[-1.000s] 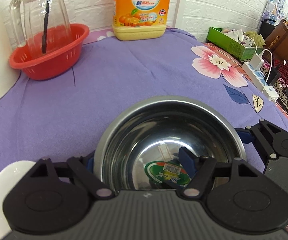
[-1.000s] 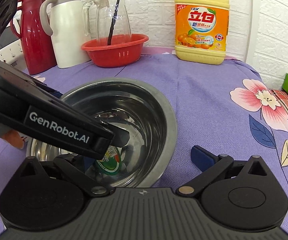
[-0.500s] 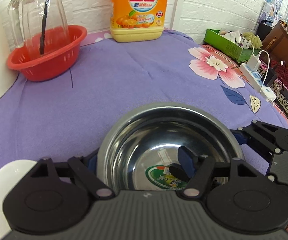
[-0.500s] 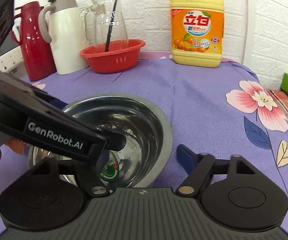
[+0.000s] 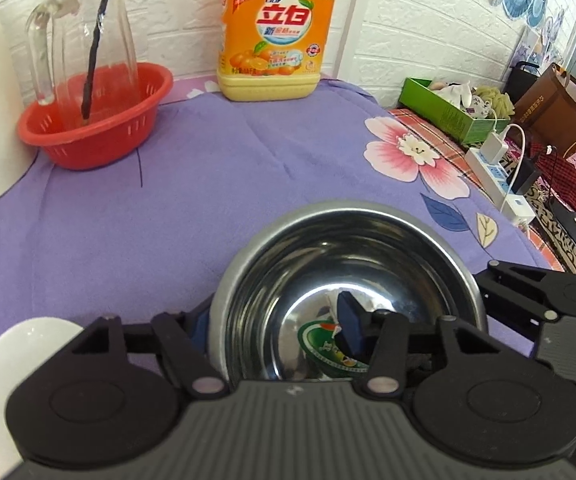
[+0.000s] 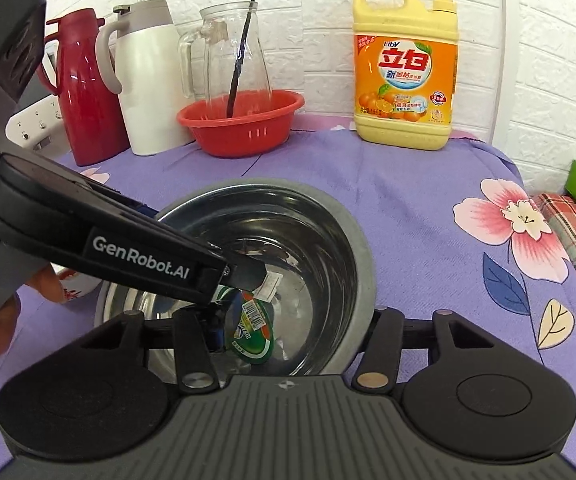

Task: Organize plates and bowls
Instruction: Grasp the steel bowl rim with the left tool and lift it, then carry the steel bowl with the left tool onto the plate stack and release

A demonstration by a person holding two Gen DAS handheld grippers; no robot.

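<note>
A steel bowl (image 5: 351, 256) with a green label inside sits on the purple cloth; it also shows in the right wrist view (image 6: 311, 224). My left gripper (image 5: 276, 324) straddles its left rim, one finger inside and one outside, with a gap to the rim. My right gripper (image 6: 291, 332) straddles its right rim the same way, one finger in the bowl and one outside. A white plate (image 5: 20, 364) lies at the lower left, partly hidden by the left gripper.
A red basket (image 6: 244, 120) holding a glass jug, a yellow detergent bottle (image 6: 405, 72), a white flask (image 6: 148, 76) and a red flask (image 6: 88, 84) line the back wall. A green box (image 5: 447, 112) and power strip (image 5: 499, 176) lie beyond the right table edge.
My right gripper has moved left, so its fingers now straddle the bowl's right rim. The left gripper stays astride the left rim, and the bowl has shifted slightly right in its view.
</note>
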